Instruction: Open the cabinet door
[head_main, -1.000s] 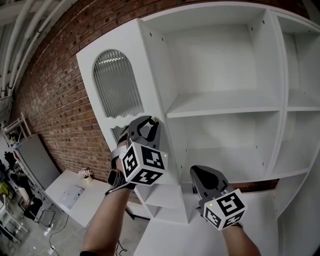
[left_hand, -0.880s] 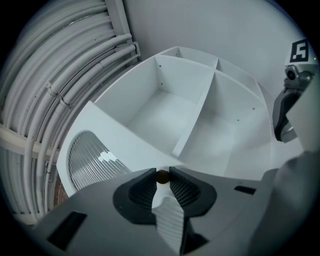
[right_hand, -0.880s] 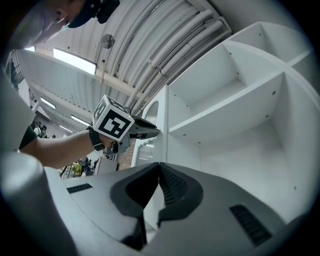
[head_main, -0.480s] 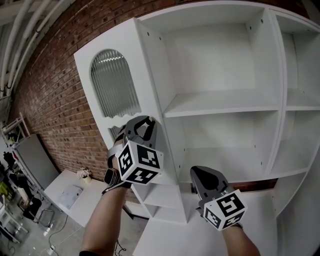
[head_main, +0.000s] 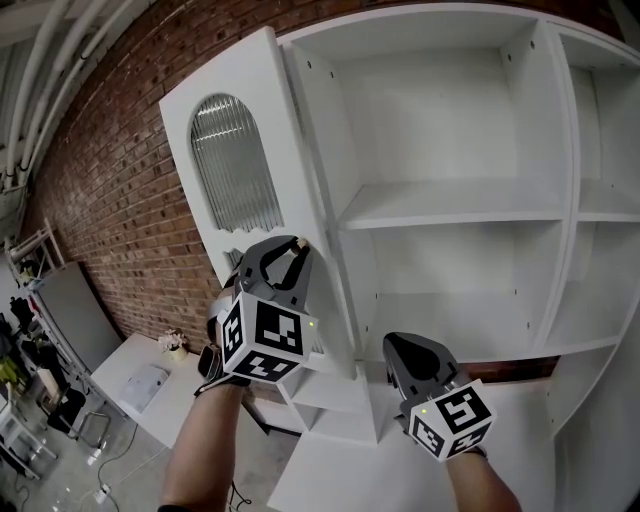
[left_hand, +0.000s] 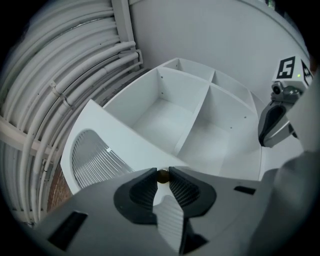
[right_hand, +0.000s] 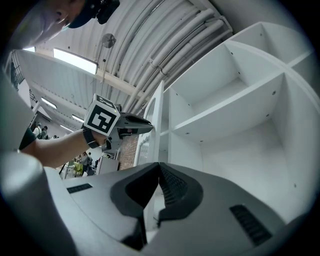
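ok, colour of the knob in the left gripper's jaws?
Dark brown knob, clearest in the left gripper view.

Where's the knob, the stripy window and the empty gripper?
knob (left_hand: 163, 175), left gripper view, its round front between the jaws.
stripy window (head_main: 235, 165), head view, middle of the ribbed glass.
right gripper (right_hand: 159, 166), right gripper view, where its shut tips meet.
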